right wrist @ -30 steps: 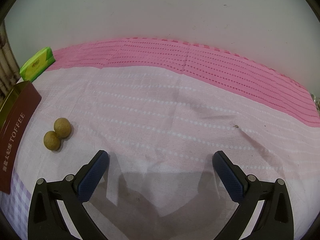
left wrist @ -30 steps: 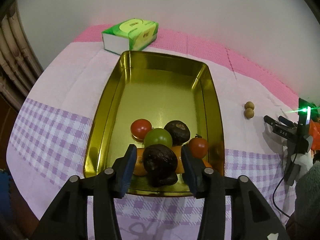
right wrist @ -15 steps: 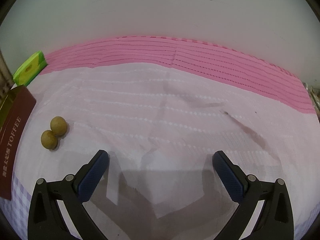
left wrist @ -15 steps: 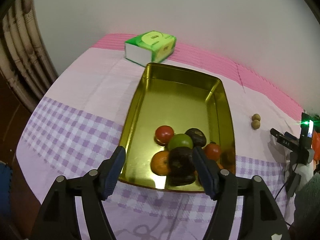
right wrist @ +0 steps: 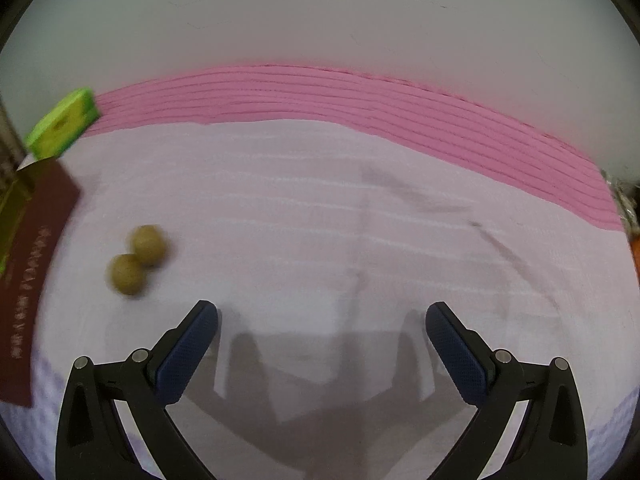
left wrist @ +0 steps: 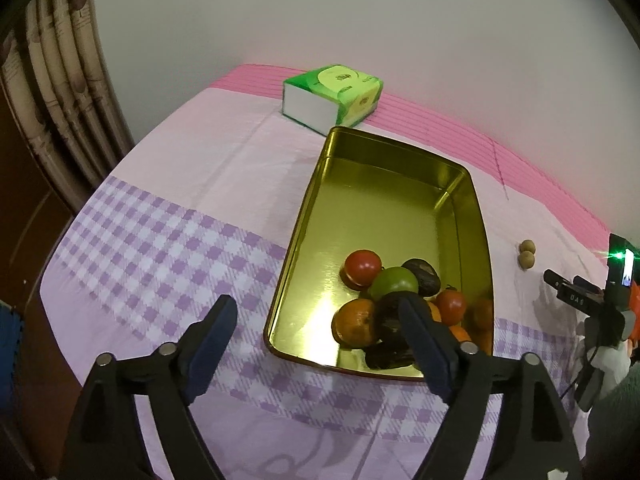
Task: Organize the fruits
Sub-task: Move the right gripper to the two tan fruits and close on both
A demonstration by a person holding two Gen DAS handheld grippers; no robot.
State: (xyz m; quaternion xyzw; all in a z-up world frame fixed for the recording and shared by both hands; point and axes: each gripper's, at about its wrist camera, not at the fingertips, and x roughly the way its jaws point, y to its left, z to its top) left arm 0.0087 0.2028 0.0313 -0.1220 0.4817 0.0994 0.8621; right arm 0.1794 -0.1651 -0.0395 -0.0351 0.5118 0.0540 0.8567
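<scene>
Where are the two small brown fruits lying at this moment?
In the right wrist view the two fruits lie touching on the pink cloth, left of centre, outside the tin and beside its dark red wall.

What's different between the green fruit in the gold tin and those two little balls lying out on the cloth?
The green fruit is bright green; the two balls are dull tan-olive. The green fruit looks clearly bigger than either ball. It sits in the tin, piled against other fruit, while the balls lie outside it on the cloth, touching only each other. Both are round, and no claw is touching them.
</scene>
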